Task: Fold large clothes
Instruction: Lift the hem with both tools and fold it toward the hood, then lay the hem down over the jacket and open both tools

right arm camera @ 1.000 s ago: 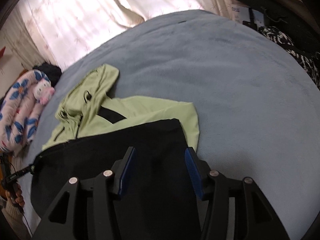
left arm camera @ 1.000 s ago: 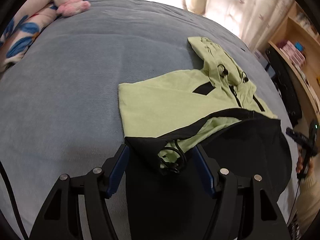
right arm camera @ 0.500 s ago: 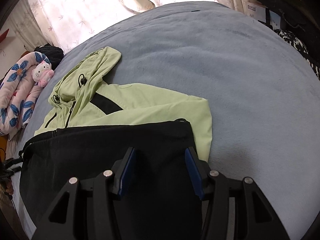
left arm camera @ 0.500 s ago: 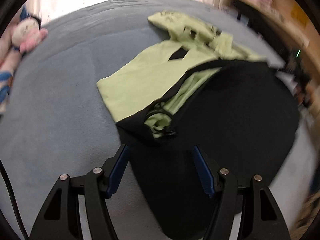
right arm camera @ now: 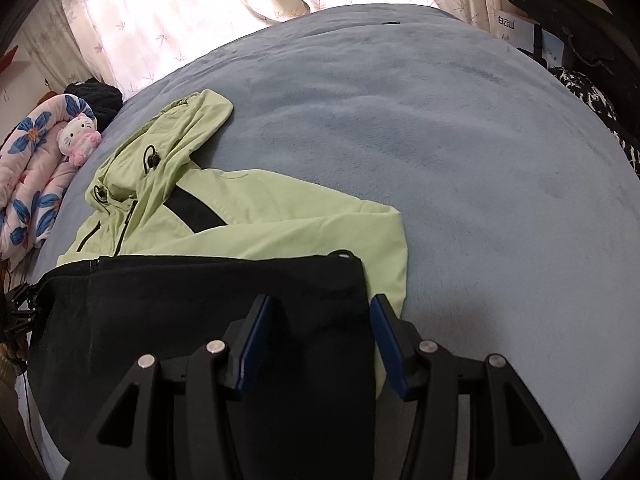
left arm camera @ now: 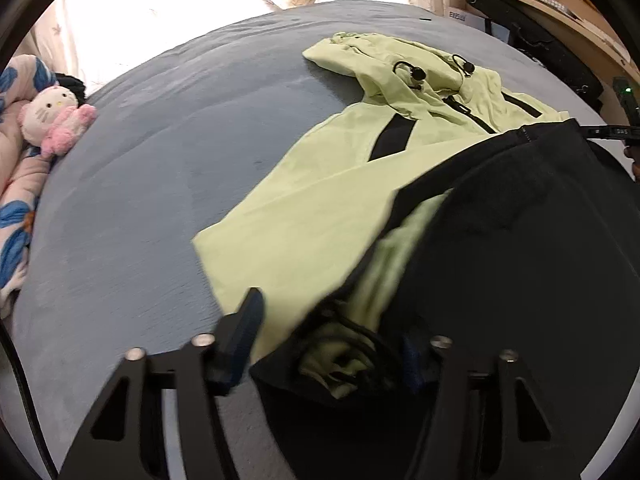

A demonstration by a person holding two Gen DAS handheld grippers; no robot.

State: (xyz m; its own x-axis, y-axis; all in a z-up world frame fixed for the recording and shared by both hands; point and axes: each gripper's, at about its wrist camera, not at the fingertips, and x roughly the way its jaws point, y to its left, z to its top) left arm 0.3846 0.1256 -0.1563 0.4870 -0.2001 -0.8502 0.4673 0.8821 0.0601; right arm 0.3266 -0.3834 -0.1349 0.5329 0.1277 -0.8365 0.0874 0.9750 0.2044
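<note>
Jacket half-folded on the bed

Jacket (right arm camera: 248,216) lies flat on the bed (right arm camera: 460,140), its black hem (right arm camera: 200,320) now brought further up over the green chest than a second ago, so your bottom fold looks nearly placed. Your left gripper (left arm camera: 332,344) has just been closing around the bunched hem corner and cord; whether the pads press it yet is unclear. Your right gripper (right arm camera: 320,340) stands half open over the black cloth, gripping nothing visible.
</note>
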